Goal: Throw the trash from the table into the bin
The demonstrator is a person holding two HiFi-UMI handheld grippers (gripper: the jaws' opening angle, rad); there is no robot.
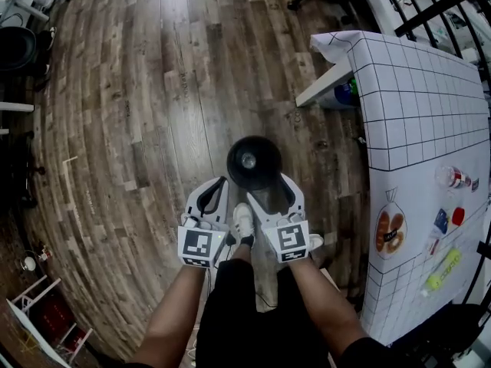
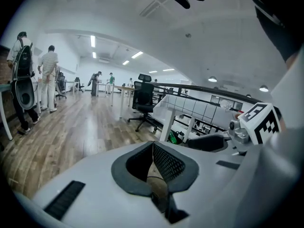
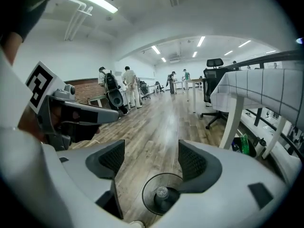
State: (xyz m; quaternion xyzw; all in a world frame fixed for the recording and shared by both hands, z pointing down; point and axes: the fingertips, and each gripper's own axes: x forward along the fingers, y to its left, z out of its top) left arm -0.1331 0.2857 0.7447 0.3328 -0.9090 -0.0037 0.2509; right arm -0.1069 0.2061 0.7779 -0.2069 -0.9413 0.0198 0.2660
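The bin (image 1: 267, 173) stands on the wooden floor directly in front of the person's feet. The right hand-held gripper (image 1: 275, 193) hangs just over its near rim with its jaws spread wide and nothing between them. In the right gripper view the bin's round mouth shows below the gap, with a pale crumpled piece (image 3: 162, 192) already lying inside. The left hand-held gripper (image 1: 221, 184) sits just beside the bin on the other side, its jaws pressed together on nothing. What is left of the trash lies on the grid-patterned worktop (image 1: 430, 113), well apart from both grippers and off to the person's right. It includes a clear bottle (image 1: 451, 177), a bag of pastries (image 1: 390, 232), a small blue packet (image 1: 441, 221), a red piece (image 1: 458, 215) and a yellow-green tube (image 1: 443, 271). The right gripper is the nearer of the two, and the pastry bag is the closest piece, near the worktop's inner edge. The tube's long axis runs slantwise, rising toward the far right, so a grasp across its middle would probably need some turn of the wrist. The next move is most likely a swing rightward from the bin to the worktop.
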